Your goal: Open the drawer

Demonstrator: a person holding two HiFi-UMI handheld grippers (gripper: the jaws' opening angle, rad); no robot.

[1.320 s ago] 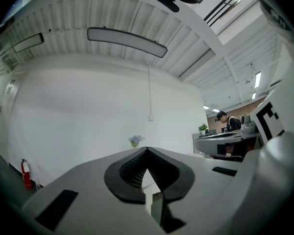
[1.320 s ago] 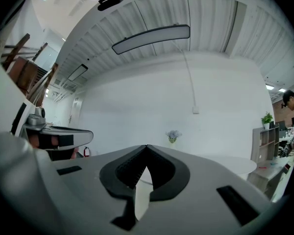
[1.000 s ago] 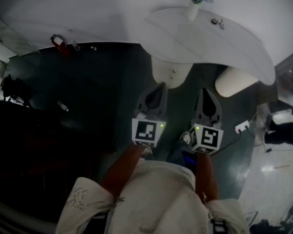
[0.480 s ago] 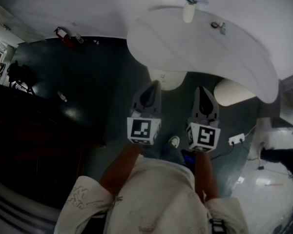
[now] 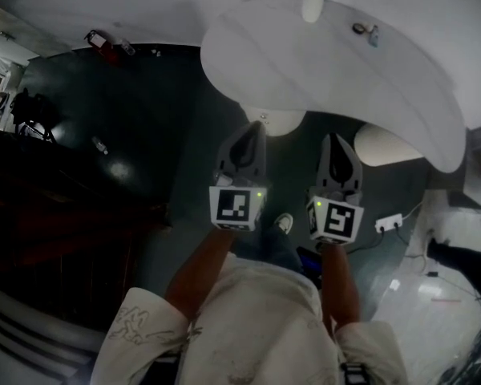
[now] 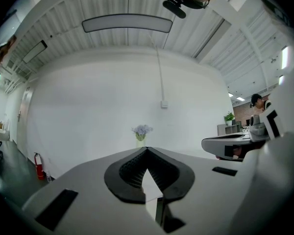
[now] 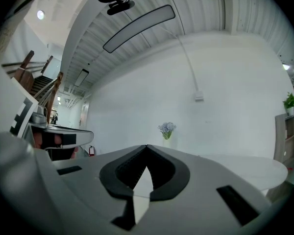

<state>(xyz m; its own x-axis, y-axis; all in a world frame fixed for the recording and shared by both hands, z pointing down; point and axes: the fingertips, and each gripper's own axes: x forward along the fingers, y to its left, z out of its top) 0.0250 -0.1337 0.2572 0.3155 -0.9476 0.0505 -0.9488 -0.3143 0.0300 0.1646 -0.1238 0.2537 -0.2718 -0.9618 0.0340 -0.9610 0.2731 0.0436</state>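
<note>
Now left tongs [image 5: 256,127], right tongs [image 5: 335,139] both clenched, empty, near white table [image 5: 361,70], vase [image 5: 313,6].

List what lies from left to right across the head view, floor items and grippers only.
Red fire extinguisher → left gripper → right gripper → white power strip on the floor. The vase overlaps the right gripper's span, so it is left out.

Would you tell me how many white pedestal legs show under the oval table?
2. One white rounded pedestal leg stands just ahead of the left claw; the other lies right of the right claw. The white oval tabletop may hide more.
</note>
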